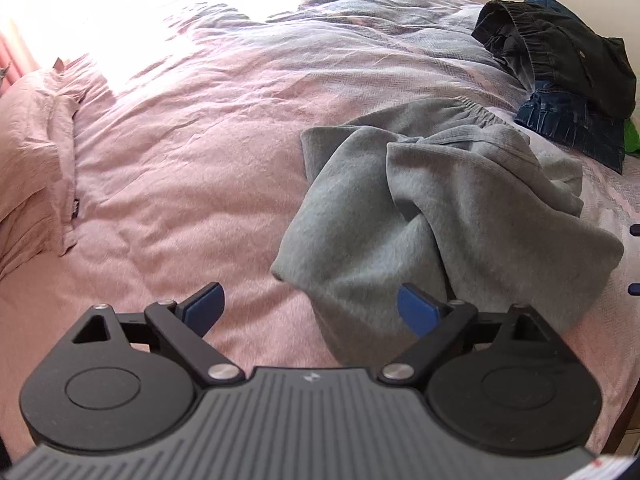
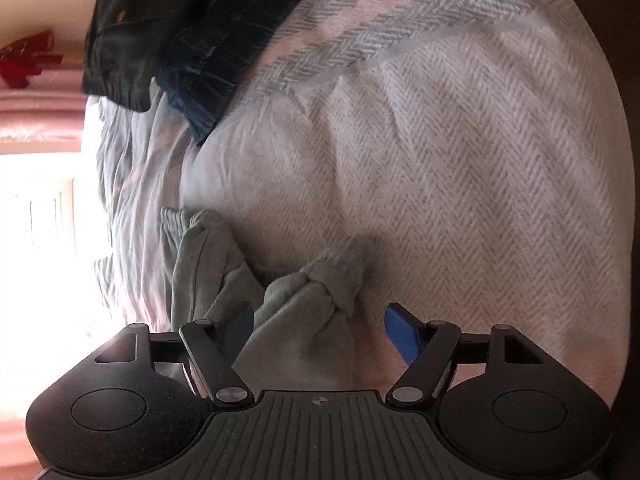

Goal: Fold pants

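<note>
Grey sweatpants [image 1: 440, 216] lie crumpled on the right half of the bed, their elastic waistband toward the far side. My left gripper [image 1: 310, 308] hovers open just short of their near edge; its right finger [image 1: 416, 308] is over the grey cloth and its left finger over bare bedding. In the right wrist view a bunched, knotted-looking fold of the sweatpants [image 2: 320, 284] sits between the fingers of my right gripper [image 2: 320, 332], which is open and low over the cloth. Nothing is clamped in either one.
A pile of black pants [image 1: 560, 52] over blue jeans [image 1: 572, 120] sits at the far right, with something green [image 1: 632, 136] beside it. A pink pillow [image 1: 32, 152] lies at left. Pink duvet [image 1: 180, 160] fills the left and middle. Herringbone blanket [image 2: 460, 160] covers the bed's right side.
</note>
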Tool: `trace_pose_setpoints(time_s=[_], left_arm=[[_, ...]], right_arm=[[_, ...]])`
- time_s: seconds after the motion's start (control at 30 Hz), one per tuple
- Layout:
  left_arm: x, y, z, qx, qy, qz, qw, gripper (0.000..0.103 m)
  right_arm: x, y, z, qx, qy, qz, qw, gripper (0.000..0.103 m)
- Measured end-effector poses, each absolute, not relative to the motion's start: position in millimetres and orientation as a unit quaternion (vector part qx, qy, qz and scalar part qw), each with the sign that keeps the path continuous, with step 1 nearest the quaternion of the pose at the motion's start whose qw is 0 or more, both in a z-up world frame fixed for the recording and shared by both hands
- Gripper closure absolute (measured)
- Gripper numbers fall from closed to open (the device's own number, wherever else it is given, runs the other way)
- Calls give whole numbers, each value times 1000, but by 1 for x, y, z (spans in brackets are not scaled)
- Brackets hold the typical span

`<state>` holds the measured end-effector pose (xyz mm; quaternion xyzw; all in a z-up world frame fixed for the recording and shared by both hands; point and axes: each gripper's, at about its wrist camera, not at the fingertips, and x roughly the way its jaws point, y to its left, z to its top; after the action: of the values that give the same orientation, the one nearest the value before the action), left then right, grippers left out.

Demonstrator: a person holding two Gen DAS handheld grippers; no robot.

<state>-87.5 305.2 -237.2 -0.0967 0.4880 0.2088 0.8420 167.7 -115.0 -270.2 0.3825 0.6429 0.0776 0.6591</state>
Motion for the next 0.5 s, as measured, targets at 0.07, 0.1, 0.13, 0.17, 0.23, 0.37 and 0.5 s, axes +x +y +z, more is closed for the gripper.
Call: trace_pose_setpoints(time_s=[0.07, 0.1, 0.13, 0.17, 0.23, 0.37, 0.5], left_arm=[[-73, 322, -253, -107, 491, 188, 844, 9], [-65, 330, -264, -115, 495, 180, 842, 9], [-59, 338, -275, -127, 500, 175, 839, 9], [-54, 344, -284, -141, 505, 174, 834, 9], [-47, 356, -304, -182, 508, 182, 822, 30], [-60, 362, -313, -239, 478, 191, 823, 83], [-89, 343, -288, -279, 434, 207, 831, 90]], right_arm=[[172, -110, -283, 398, 638, 58, 656, 33], [174, -108, -290, 402, 641, 50, 652, 33], [176, -105, -298, 404, 648, 42, 644, 33], [177, -102, -305, 403, 660, 33, 633, 33], [171, -100, -322, 422, 677, 26, 602, 41], [165, -104, -304, 410, 648, 72, 637, 80], [170, -99, -236, 364, 578, 174, 709, 82]])
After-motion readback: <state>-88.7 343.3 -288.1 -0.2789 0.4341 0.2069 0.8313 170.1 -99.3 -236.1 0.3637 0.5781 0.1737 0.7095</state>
